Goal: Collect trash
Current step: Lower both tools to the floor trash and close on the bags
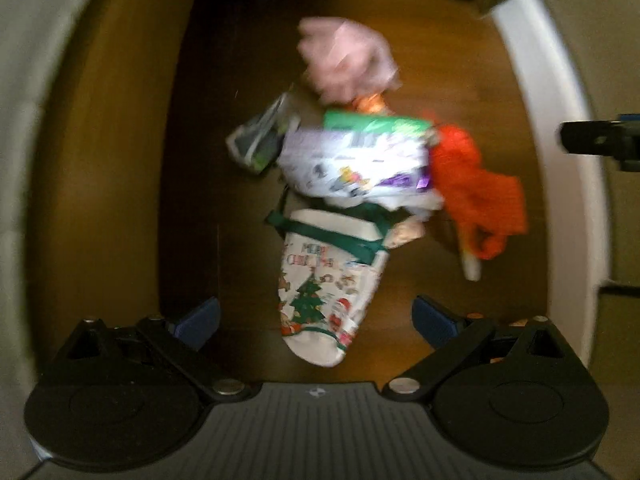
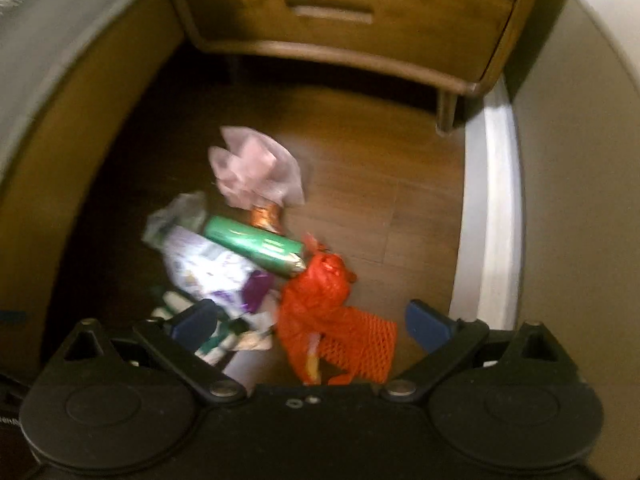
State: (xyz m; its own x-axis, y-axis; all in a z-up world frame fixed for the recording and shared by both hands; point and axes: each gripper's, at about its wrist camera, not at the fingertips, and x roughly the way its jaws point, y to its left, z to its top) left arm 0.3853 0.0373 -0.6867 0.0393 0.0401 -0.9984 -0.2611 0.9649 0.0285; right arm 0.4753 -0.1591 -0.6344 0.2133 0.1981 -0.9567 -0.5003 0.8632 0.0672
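Note:
A pile of trash lies on the wooden floor (image 1: 452,60). In the left wrist view it holds a Christmas-print paper cup (image 1: 324,288), a white and purple wrapper (image 1: 352,164), an orange net bag (image 1: 472,188), a pink bag (image 1: 348,60) and a grey wrapper (image 1: 260,140). My left gripper (image 1: 316,320) is open above the cup, empty. In the right wrist view I see the orange net bag (image 2: 332,316), a green wrapper (image 2: 256,244), the white and purple wrapper (image 2: 212,268) and the pink bag (image 2: 256,168). My right gripper (image 2: 312,322) is open above the net bag, empty.
A wooden nightstand (image 2: 344,20) with a drawer stands on legs beyond the pile. A white baseboard (image 2: 488,216) and wall run along the right. A bed side (image 2: 80,120) borders the left. The right gripper's tip (image 1: 600,140) shows at the right edge of the left wrist view.

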